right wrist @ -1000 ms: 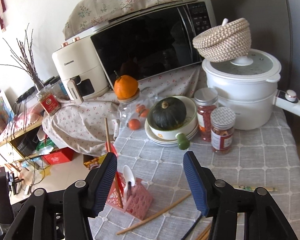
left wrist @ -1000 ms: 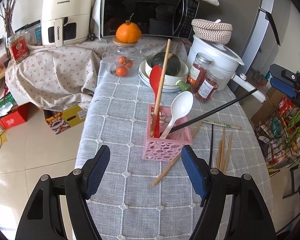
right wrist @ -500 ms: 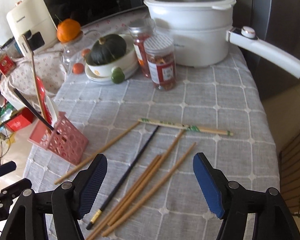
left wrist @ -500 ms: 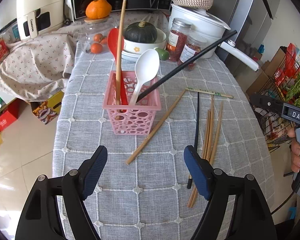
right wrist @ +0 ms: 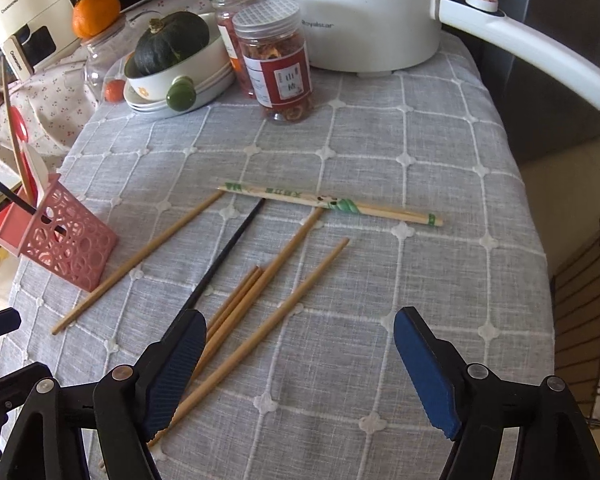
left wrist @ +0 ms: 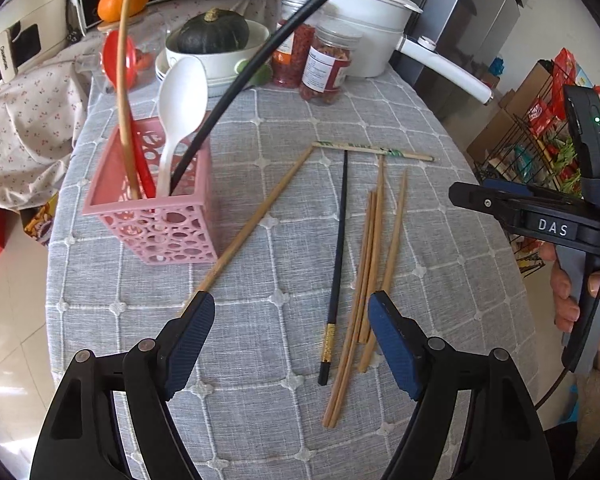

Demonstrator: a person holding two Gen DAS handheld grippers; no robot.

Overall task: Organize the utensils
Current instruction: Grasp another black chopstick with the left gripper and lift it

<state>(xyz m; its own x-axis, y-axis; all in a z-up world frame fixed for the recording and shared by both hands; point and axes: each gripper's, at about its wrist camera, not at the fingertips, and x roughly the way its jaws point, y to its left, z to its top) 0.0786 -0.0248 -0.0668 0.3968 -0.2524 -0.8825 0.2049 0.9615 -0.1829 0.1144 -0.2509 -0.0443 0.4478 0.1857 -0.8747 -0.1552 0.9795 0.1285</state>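
Chopsticks lie loose across the grey checked tablecloth (left wrist: 440, 240), and the rest of the utensils stand in a pink perforated basket (left wrist: 156, 216) on the left side of the table. In that basket, seen from the left wrist camera, are a wooden chopstick (left wrist: 123, 92) leaning upright, a red spatula (left wrist: 120, 60) behind it, a white spoon (left wrist: 178, 108), and a long black chopstick (left wrist: 260, 56) slanting out toward the upper right. Just right of the basket a single wooden chopstick (left wrist: 256, 220) lies diagonally, its near end reaching the left finger of the left gripper (left wrist: 290, 344), whose jaws are spread wide and empty above the cloth. Next comes a black chopstick (left wrist: 338, 248) with a gold band near its end, then a loose bundle of wooden chopsticks (left wrist: 374, 264) beside it. A paper-wrapped pair (left wrist: 372, 150) lies crosswise at their far ends. Behind, a bowl holding a dark green squash (right wrist: 168, 44), two red-labelled jars (right wrist: 276, 60) and a white electric pot (right wrist: 360, 20) stand along the back. On the right, the right gripper (right wrist: 300, 372) hangs over the bundle with its jaws released, holding nothing.
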